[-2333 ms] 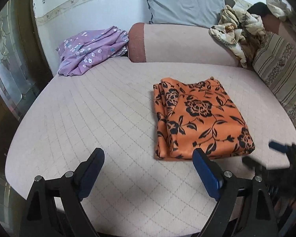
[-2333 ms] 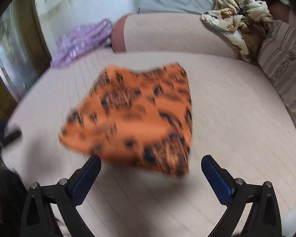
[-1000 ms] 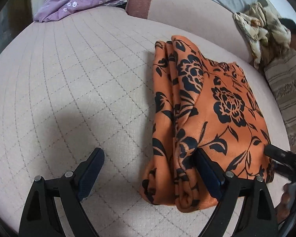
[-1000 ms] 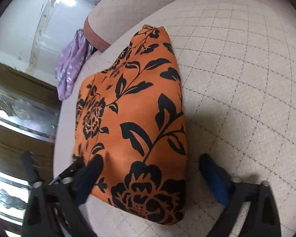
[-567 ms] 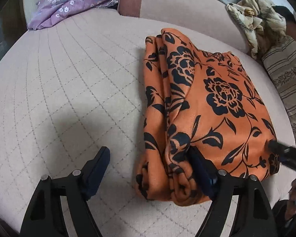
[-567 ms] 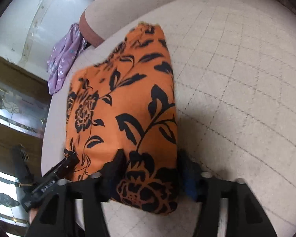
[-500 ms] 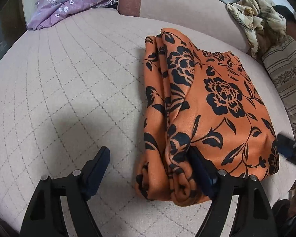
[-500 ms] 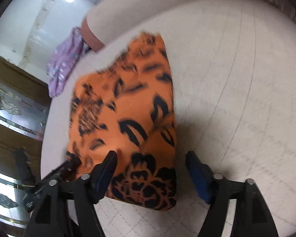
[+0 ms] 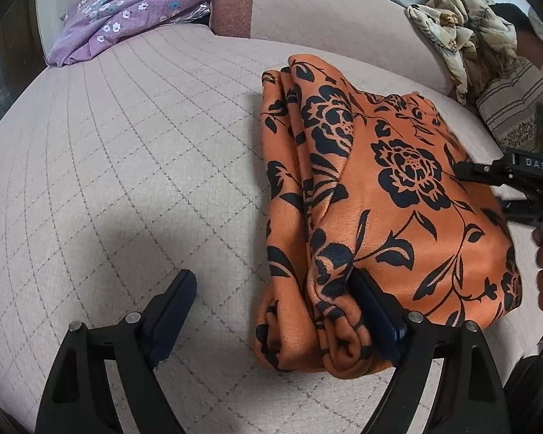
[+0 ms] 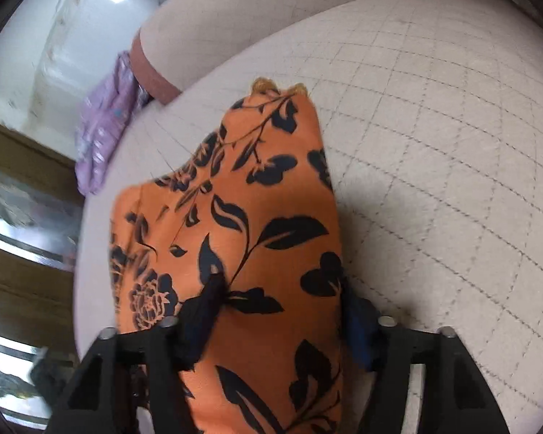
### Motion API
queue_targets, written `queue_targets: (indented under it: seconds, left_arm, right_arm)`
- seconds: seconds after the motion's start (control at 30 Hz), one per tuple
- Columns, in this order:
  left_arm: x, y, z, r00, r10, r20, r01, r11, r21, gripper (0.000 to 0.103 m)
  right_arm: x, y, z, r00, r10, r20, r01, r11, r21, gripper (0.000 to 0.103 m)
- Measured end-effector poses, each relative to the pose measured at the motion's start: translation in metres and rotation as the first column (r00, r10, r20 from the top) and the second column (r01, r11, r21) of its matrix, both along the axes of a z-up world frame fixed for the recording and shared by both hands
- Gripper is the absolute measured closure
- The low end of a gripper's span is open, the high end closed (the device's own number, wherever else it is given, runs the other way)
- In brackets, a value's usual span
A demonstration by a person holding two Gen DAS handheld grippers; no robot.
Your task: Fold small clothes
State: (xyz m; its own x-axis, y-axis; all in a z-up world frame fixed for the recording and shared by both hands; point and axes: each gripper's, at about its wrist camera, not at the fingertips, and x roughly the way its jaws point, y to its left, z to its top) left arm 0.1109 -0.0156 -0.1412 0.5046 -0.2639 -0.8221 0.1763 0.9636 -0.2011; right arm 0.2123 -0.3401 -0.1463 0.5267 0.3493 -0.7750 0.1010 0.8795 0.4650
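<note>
Only readable text: white letters "DAS" on the black body of the right gripper (image 9: 452, 170), seen at right edge of left wrist view; rest of the word is cut off. Right wrist view: no legible text.

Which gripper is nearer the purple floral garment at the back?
Left. The left gripper faces the purple floral garment across bare cushion; the right gripper sits over the orange cloth.
</note>
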Motion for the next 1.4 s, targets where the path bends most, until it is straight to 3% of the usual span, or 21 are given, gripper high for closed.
queue_targets:
  seconds: [0.07,0.13,0.17,0.23,0.37,0.43,0.47,0.53,0.63,0.7,0.87,1.0,1.07,1.17,1.3,1.4]
  left_arm:
    - [0.000,0.001,-0.001,1.000,0.000,0.007,0.000,1.000,0.003,0.010]
    - [0.002,-0.001,-0.001,1.000,-0.002,0.009,0.002,1.000,0.011,0.009]
    - [0.001,0.000,0.000,1.000,-0.003,0.007,0.003,1.000,0.014,0.009]
    - [-0.001,0.006,0.006,1.000,0.008,-0.001,-0.008,1.000,0.011,0.010]
    - [-0.021,0.014,0.033,0.995,0.009,0.096,-0.008,1.000,-0.017,0.011]
    - [-0.022,0.011,0.022,0.998,0.010,0.062,-0.012,0.999,0.030,0.011]
    - [-0.017,0.009,0.005,1.000,0.000,-0.006,0.000,0.999,0.037,0.011]
    - [-0.017,0.017,-0.001,1.000,0.023,-0.012,-0.023,0.999,-0.025,0.011]
    - [-0.017,0.022,0.019,1.000,0.021,0.001,-0.021,0.998,-0.067,0.016]
    - [-0.015,0.028,0.035,0.999,0.028,0.041,-0.025,0.996,-0.083,0.016]
    - [0.040,0.025,0.056,0.999,-0.012,0.047,0.018,0.990,-0.136,0.016]
    - [0.093,0.006,0.046,0.999,-0.048,-0.009,0.047,0.989,-0.140,0.021]
    - [0.129,-0.001,0.025,0.995,-0.027,-0.097,0.015,0.993,-0.119,0.037]
    - [0.153,-0.001,0.007,0.990,0.002,-0.141,-0.022,0.990,-0.141,0.036]
    - [0.147,0.002,0.016,0.995,0.001,-0.101,-0.014,0.990,-0.137,0.036]
    - [0.114,0.010,0.038,1.000,-0.012,-0.017,0.010,0.991,-0.133,0.036]
  right_arm:
    - [-0.011,0.021,0.023,0.996,0.034,0.082,-0.021,0.989,-0.148,0.050]
    - [-0.008,0.023,0.014,0.998,0.023,0.053,-0.012,0.980,-0.198,0.049]
    - [-0.003,0.018,0.001,1.000,0.002,0.002,-0.002,0.981,-0.193,0.037]
    - [-0.008,0.006,-0.002,0.999,-0.049,0.015,0.050,0.990,-0.128,0.026]
    - [-0.030,0.005,0.025,0.992,-0.062,0.108,0.081,0.981,-0.174,0.026]
    - [-0.046,0.010,0.047,0.982,-0.047,0.184,0.079,0.982,-0.173,0.026]
    - [-0.051,0.013,0.056,0.977,-0.035,0.212,0.070,0.985,-0.160,0.026]
    - [-0.061,0.024,0.067,0.967,0.015,0.255,0.015,0.993,-0.115,0.025]
    - [-0.061,0.040,0.049,0.971,0.132,0.198,-0.122,0.991,-0.060,0.023]
    - [-0.051,0.042,0.021,0.983,0.158,0.096,-0.151,0.986,-0.068,0.023]
    - [-0.055,0.041,0.019,0.982,0.150,0.114,-0.142,0.987,-0.072,0.017]
    - [-0.053,0.042,0.018,0.981,0.151,0.124,-0.143,0.987,-0.070,0.014]
    - [-0.054,0.045,0.017,0.978,0.155,0.137,-0.146,0.987,-0.074,0.012]
    - [-0.057,0.050,0.012,0.973,0.174,0.155,-0.161,0.983,-0.089,0.012]
    - [-0.057,0.048,0.010,0.972,0.169,0.165,-0.159,0.985,-0.071,0.012]
    - [-0.057,0.050,0.020,0.974,0.169,0.153,-0.159,0.984,-0.077,0.012]
